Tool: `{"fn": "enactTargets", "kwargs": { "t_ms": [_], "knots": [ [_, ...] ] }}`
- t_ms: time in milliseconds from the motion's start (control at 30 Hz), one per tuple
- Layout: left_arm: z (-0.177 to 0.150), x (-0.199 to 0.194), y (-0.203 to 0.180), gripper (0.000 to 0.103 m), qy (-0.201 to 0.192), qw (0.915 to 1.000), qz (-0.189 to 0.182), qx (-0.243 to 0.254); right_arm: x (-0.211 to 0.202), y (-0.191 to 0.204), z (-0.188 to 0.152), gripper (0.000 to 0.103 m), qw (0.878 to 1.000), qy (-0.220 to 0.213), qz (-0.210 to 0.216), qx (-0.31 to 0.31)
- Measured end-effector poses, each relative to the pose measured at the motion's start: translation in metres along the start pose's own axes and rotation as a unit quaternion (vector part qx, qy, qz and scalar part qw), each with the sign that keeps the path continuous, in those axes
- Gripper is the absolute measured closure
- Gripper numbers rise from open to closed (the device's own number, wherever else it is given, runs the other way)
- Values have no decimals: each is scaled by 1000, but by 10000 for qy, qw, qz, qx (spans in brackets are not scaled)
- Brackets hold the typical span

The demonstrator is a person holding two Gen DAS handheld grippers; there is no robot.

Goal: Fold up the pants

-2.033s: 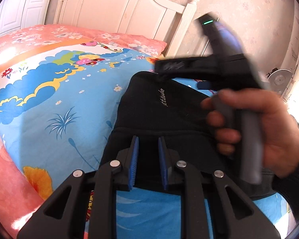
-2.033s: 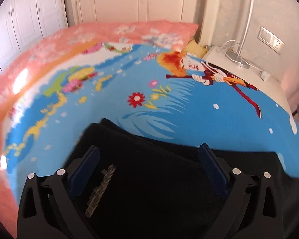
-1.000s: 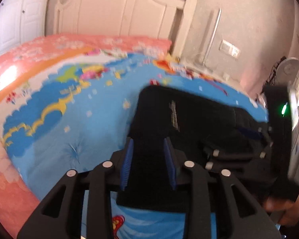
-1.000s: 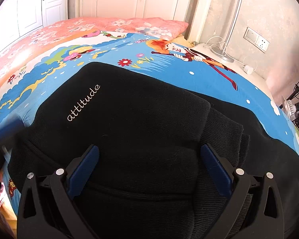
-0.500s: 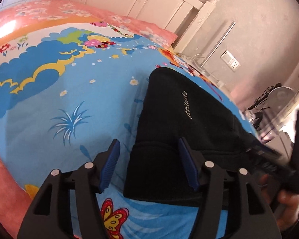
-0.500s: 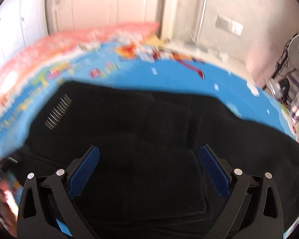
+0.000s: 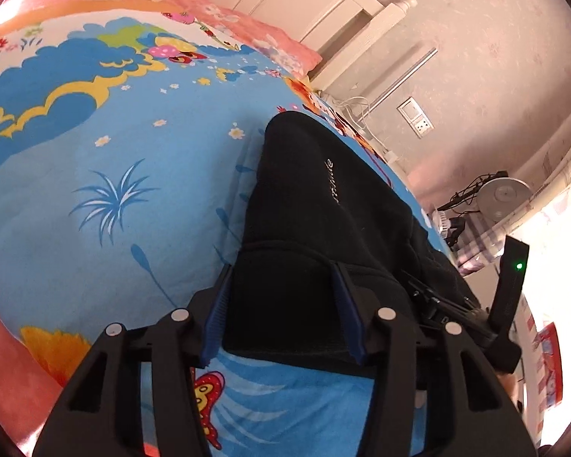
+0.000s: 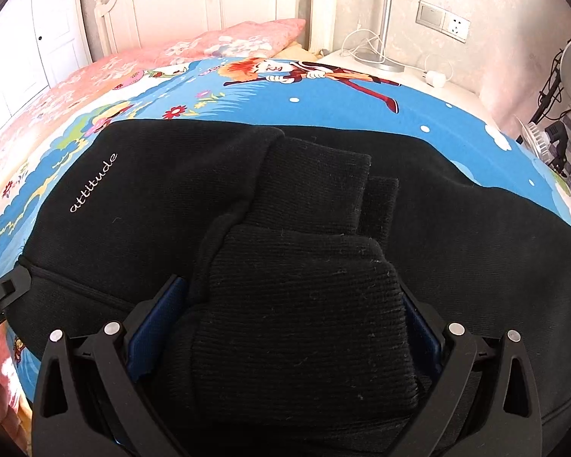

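Black pants [image 7: 323, 198] with white "attitude" lettering lie folded on the blue cartoon bedsheet [image 7: 106, 175]. My left gripper [image 7: 283, 285] is open, its blue pads on either side of the waistband corner at the near edge. In the right wrist view the pants [image 8: 163, 198] fill the middle, with ribbed cuffs [image 8: 316, 266] stacked on top. My right gripper [image 8: 285, 304] is open, its blue pads on either side of the thick cuff bundle. The right gripper's body also shows in the left wrist view [image 7: 506, 304] at the pants' far side.
A white headboard [image 7: 323, 11] and pink pillow [image 8: 243, 38] are at the bed's head. A nightstand [image 8: 411, 72] with a lamp base and cables stands beside it. A fan [image 7: 502, 194] stands by the wall on the right.
My left gripper opened from nearly shut and moved onto the waistband corner. My right gripper dropped lower, so the ribbed cuffs now sit between its pads.
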State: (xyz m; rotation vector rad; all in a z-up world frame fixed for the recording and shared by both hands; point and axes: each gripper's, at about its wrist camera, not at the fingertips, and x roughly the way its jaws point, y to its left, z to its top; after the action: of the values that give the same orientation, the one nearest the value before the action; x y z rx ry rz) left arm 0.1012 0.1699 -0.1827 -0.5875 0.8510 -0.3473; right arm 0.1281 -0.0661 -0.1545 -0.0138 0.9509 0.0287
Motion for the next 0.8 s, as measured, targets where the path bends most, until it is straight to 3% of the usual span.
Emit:
{"fn": "enactTargets", "kwargs": {
  "t_ms": [133,433,533,600,667,800],
  "knots": [
    [5,-9,11,56,18,9961,-679,-565,0,0,0,5,10000,3,6,13],
    [6,9,7,46,460,9950,-459,-762,1,0,0,5,10000,11,46,7],
    [7,6,3,57,425,9948,-605,-702,2,-1,0,5,10000,13,62,8],
    [10,4,8,57,381,9913,-870,-916,2,-1,0,5,10000,10,65,9],
    [10,8,13,50,479,9901,-716,-1110,2,-1,0,4,10000,16,67,12],
    [8,19,5,43,650,9918,-497,-985,3,0,0,4,10000,16,78,14]
  ]
}}
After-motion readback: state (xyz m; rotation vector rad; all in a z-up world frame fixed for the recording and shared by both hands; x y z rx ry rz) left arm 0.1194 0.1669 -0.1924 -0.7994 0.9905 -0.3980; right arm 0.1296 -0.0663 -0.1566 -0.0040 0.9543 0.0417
